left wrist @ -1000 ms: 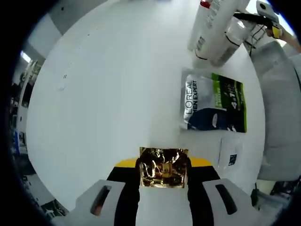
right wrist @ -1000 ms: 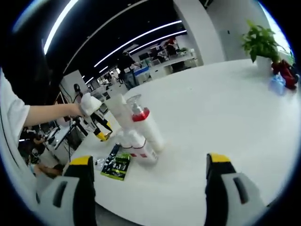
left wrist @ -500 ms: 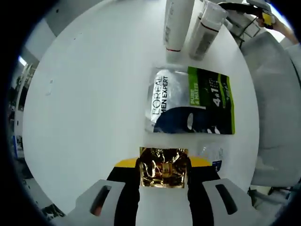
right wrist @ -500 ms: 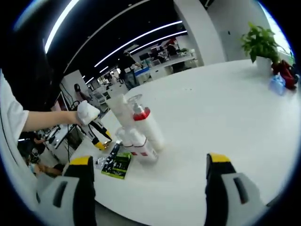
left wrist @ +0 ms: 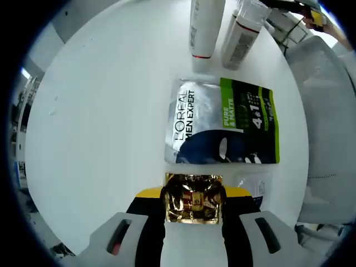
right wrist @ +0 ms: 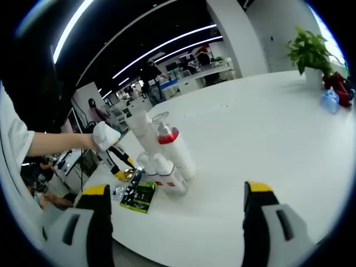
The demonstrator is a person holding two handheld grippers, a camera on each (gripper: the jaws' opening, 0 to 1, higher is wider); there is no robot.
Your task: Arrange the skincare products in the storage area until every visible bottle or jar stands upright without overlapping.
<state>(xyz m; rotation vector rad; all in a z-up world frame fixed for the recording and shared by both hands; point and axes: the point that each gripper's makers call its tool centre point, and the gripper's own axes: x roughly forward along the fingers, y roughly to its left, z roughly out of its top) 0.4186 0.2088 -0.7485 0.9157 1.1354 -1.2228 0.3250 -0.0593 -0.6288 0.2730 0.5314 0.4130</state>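
A crinkled gold foil packet (left wrist: 192, 198) is gripped by the left claw (left wrist: 193, 207); right claw (right wrist: 173, 222) is held agape. Glossy flat sachet (left wrist: 222, 121) is seen on smooth white counter (left wrist: 111, 111); cylindrical bottles (left wrist: 222, 28) are cut off at top.

a potted plant (right wrist: 309, 51) stands at the far edge of the white table (right wrist: 261, 128).

Above the mask packet (left wrist: 222, 122) in the left gripper view: two bottles (left wrist: 206, 28), tops cut off by the picture's edge. Below that packet: a clear sachet (left wrist: 253, 183), print too small to read, lower end hidden behind the gripper's jaw. In the right gripper view, beside the packet (right wrist: 138, 196): bottles' labels too small to read.
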